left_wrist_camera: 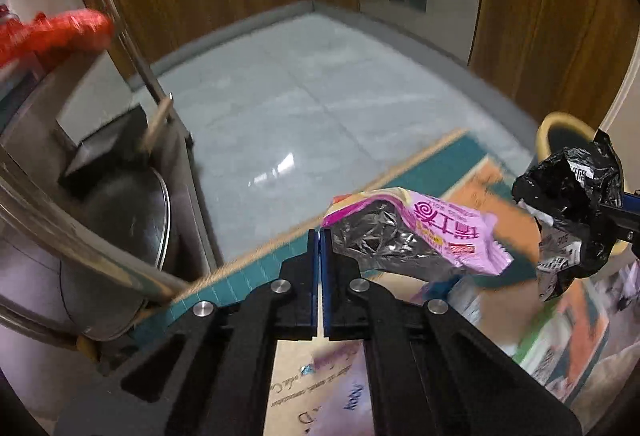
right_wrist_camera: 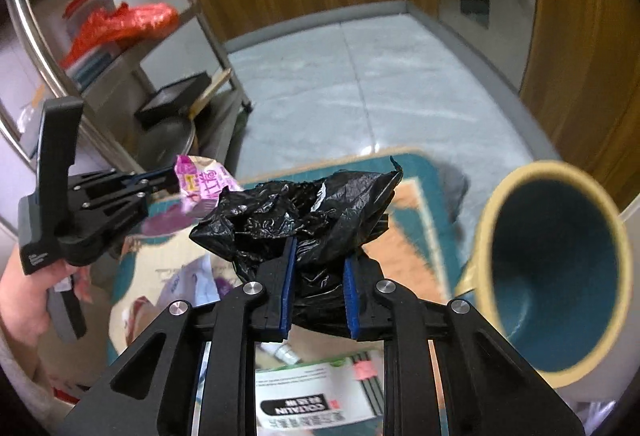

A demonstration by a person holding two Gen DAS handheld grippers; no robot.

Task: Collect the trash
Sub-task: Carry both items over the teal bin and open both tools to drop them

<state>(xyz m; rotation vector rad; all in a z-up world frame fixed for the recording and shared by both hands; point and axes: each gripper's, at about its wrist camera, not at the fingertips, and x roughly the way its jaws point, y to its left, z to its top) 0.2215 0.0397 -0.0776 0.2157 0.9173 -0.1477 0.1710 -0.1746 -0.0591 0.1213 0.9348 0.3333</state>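
**Both claws loaded, bin close at right**

Nearest you in the right wrist view, your right claw [right_wrist_camera: 318,290] is clamped on the crumpled black plastic bag [right_wrist_camera: 304,208]; its blue pads bite into the lower folds while most of the bag bulges above and ahead of them. In the left wrist view, your left claw [left_wrist_camera: 320,276] is pressed fully together, pinching only the silver edge of the pink snack wrapper [left_wrist_camera: 416,232], which hangs out to the right of the tips. Both pieces are lifted clear of the cluttered surface [left_wrist_camera: 256,268], where printed packets [right_wrist_camera: 312,396] lie below.

The bin [right_wrist_camera: 556,272], cream-rimmed with a dark blue inside, sits at the right of the right wrist view, just beside the bag. Farther off, at upper left, stands a metal rack [right_wrist_camera: 132,48] with a red bag [right_wrist_camera: 124,24] on it; beyond lie the pale floor tiles and wooden cabinets.

Risks, as I judge them: the wrapper is held by a thin foil margin, so a quick swing could tear or slip it free. The bag's loose folds could catch the bin's rim and drag it. Your two loads hang near each other, so crossing paths could tangle them.
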